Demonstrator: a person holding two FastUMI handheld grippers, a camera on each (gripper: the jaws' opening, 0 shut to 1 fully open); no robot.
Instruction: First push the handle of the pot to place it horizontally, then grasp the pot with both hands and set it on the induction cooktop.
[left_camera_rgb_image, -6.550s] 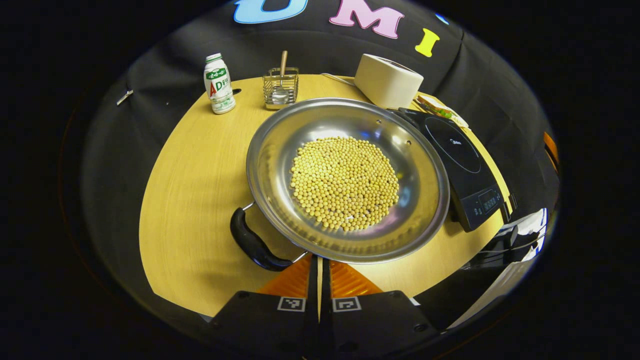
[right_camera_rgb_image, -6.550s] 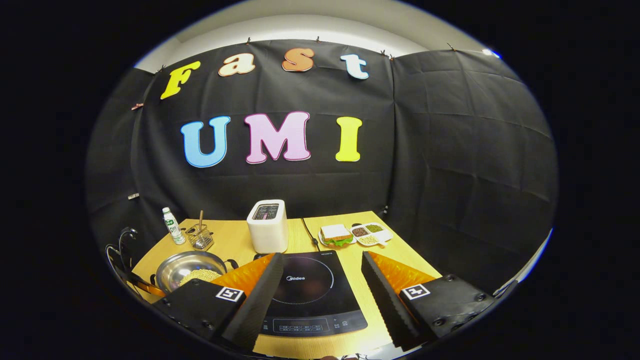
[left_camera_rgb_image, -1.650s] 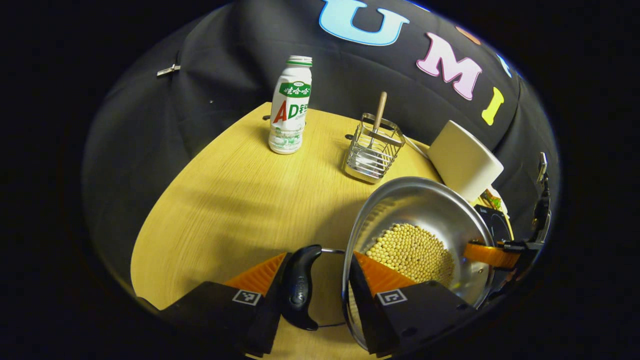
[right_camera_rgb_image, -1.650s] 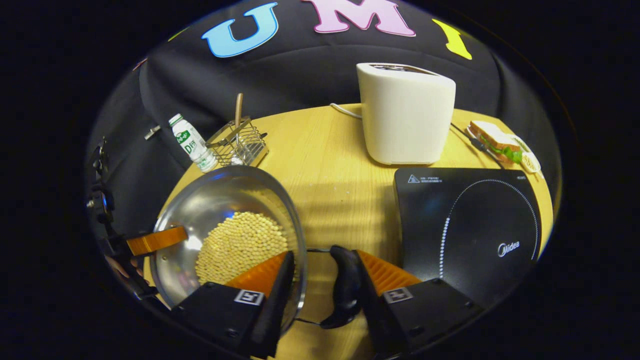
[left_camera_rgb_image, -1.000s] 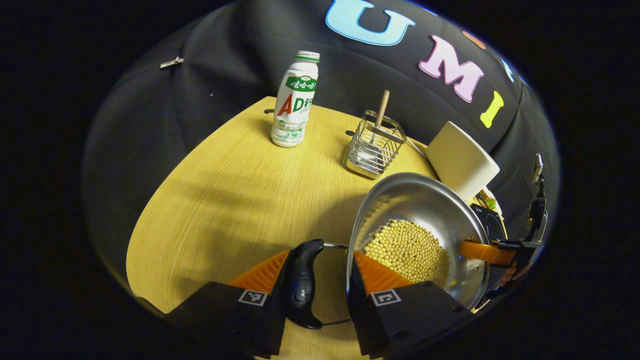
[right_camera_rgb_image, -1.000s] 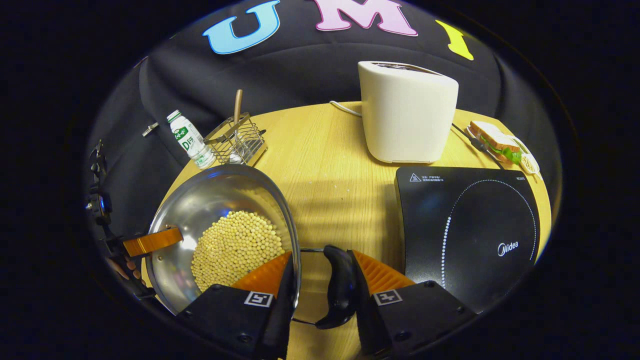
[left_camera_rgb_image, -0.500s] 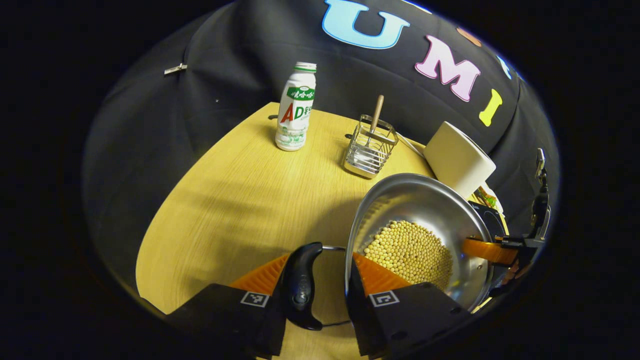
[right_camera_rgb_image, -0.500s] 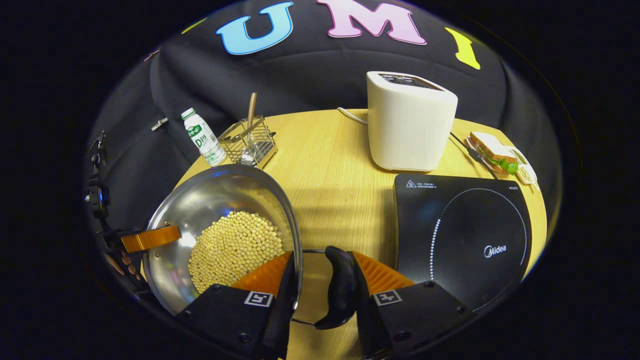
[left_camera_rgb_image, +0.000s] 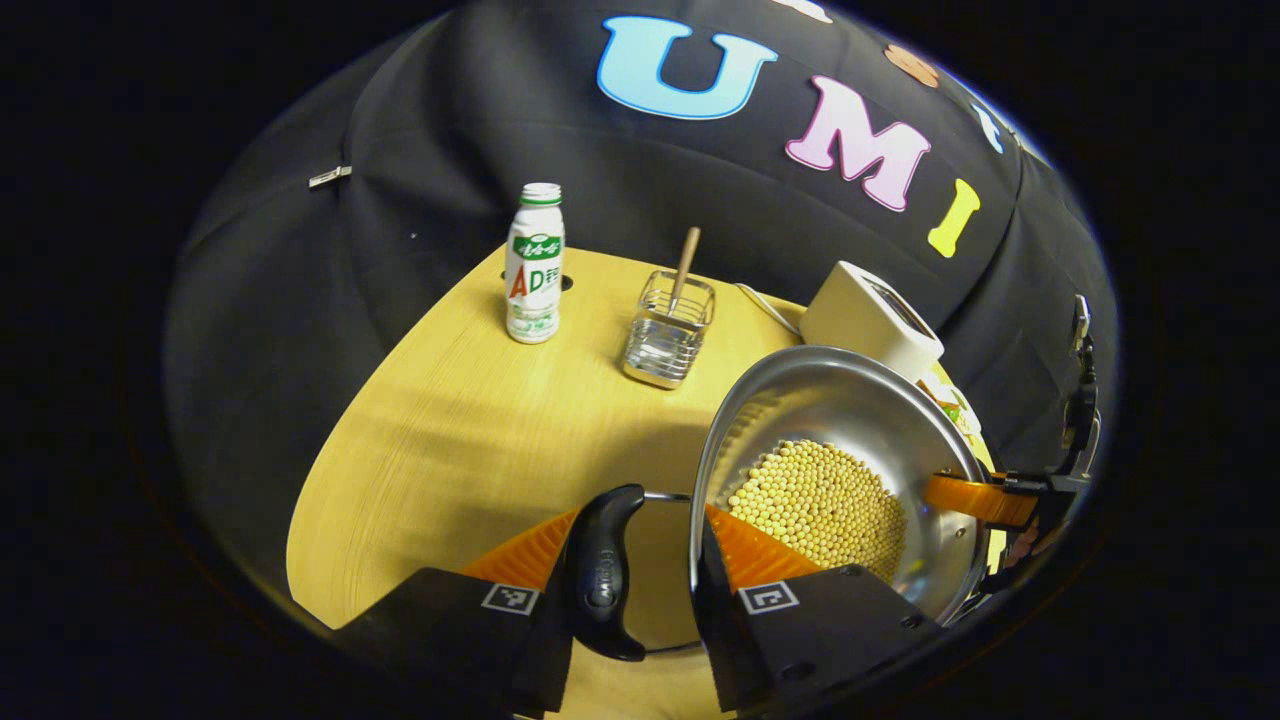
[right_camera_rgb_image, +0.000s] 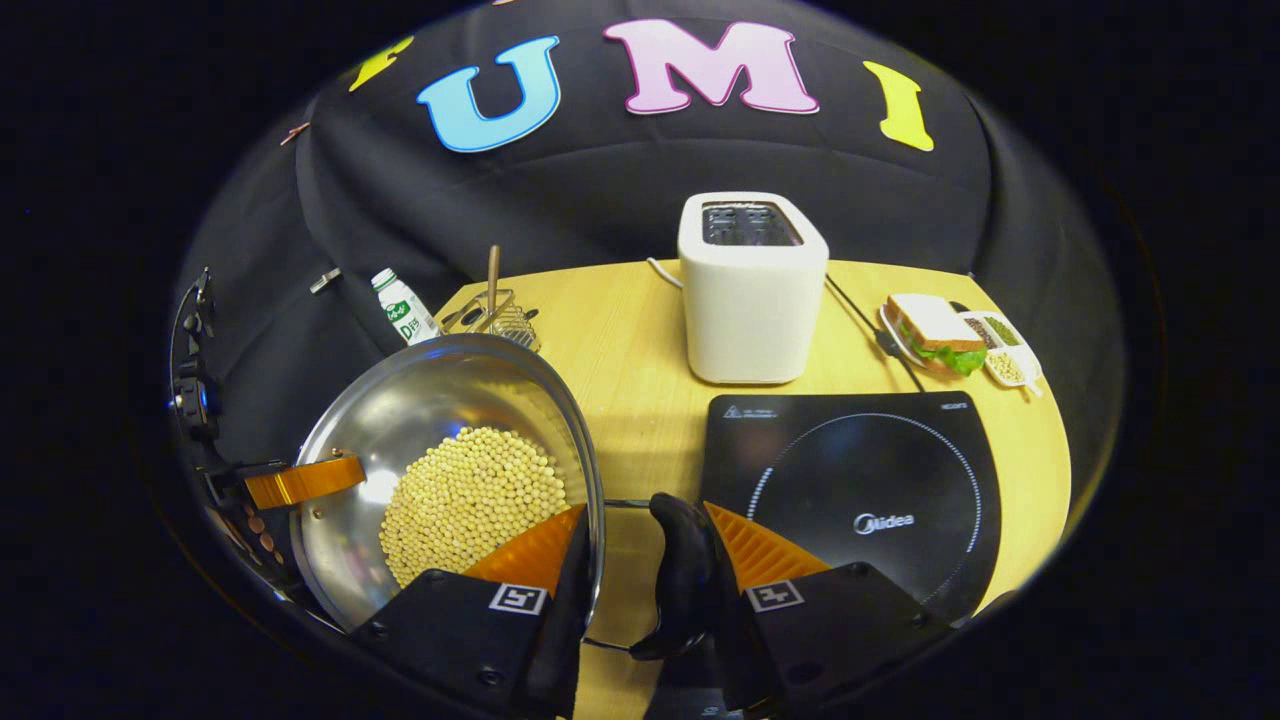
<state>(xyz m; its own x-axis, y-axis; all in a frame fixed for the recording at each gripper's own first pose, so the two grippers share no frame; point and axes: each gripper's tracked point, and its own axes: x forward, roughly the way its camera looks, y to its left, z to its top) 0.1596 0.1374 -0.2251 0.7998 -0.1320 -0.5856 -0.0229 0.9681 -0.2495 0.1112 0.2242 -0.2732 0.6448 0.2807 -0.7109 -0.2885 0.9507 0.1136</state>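
- Up close, the left gripper (left_camera_rgb_image: 640, 520) is closed narrow across the pot's (left_camera_rgb_image: 850, 400) edge: one finger presses the outside of the black left handle (left_camera_rgb_image: 600, 570), and the other is inside the rim against the steel wall.
- The right gripper (right_camera_rgb_image: 645, 515) holds the opposite side the same way, with one finger inside the rim and the other against the right handle (right_camera_rgb_image: 680, 580).
- Each gripper also shows at the pot's far rim in the other's view.
- The pot holds a flat heap of yellow beans (left_camera_rgb_image: 815, 500). It is beside the cooktop (right_camera_rgb_image: 860, 480), not on it, and I cannot tell whether its base touches the table (left_camera_rgb_image: 450, 450).
- The table is pale wood with a rounded edge.
- The cooktop is a flat black slab with a dotted ring.
- Behind the cooktop stands a white toaster (right_camera_rgb_image: 752, 290), with a sandwich (right_camera_rgb_image: 935, 330) and a small dish (right_camera_rgb_image: 1005, 350) to its right.
- Beyond the pot are a wire basket (left_camera_rgb_image: 668, 335) holding a wooden-handled utensil and, farther off, an upright bottle (left_camera_rgb_image: 533, 265).
- Black cloth wall (right_camera_rgb_image: 600, 200) closes in right behind the table.
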